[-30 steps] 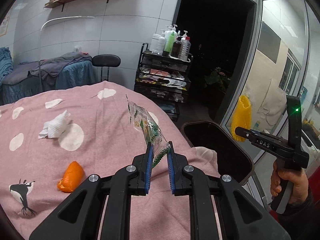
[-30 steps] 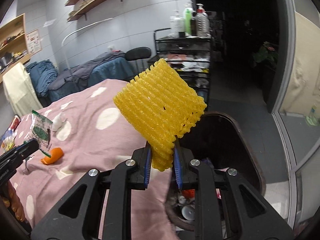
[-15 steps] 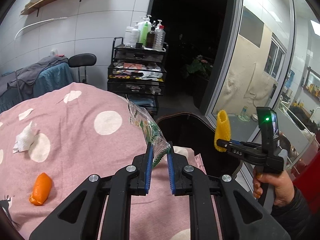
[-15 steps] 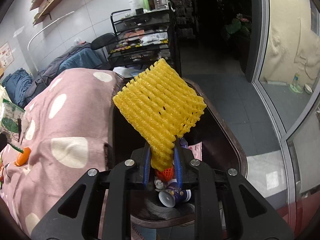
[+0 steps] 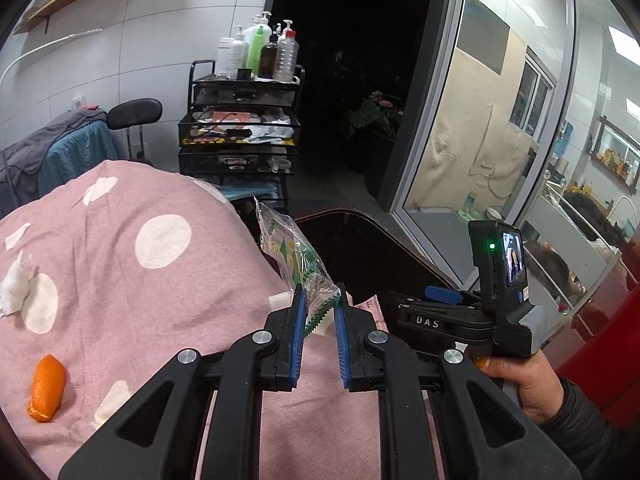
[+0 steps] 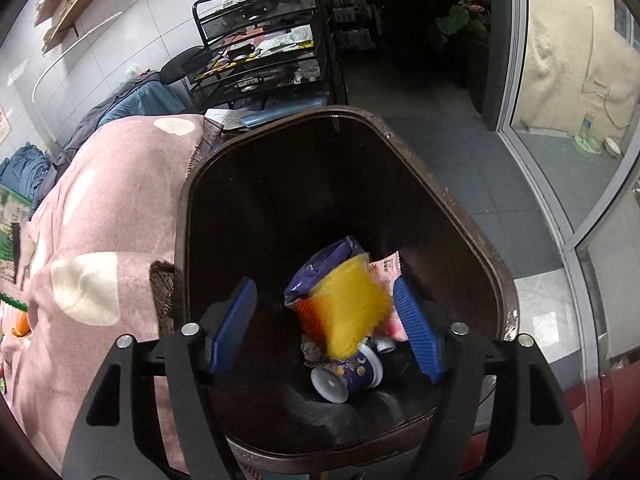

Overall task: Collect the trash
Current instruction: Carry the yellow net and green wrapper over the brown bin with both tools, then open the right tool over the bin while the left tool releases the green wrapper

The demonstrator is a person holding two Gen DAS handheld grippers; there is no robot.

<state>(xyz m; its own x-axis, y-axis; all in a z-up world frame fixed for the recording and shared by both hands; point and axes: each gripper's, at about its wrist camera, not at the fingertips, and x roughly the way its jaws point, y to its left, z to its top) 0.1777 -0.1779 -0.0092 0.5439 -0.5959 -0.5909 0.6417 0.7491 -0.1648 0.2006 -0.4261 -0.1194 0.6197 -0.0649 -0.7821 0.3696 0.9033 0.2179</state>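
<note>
My left gripper is shut on a clear and green plastic wrapper, held above the pink spotted cloth near the dark trash bin. My right gripper is open over the bin, and the yellow foam net is blurred in mid-fall between its fingers into the bin. The right gripper's body shows in the left wrist view. An orange peel and a white tissue lie on the cloth.
The bin holds a purple bag, a pink wrapper and a blue cup. A black wire cart with bottles stands behind the table. A glass door is to the right.
My right gripper moved over the bin, opened and let go of the yellow foam net, which is dropping in. My left gripper swung right toward the bin, still holding the wrapper.
</note>
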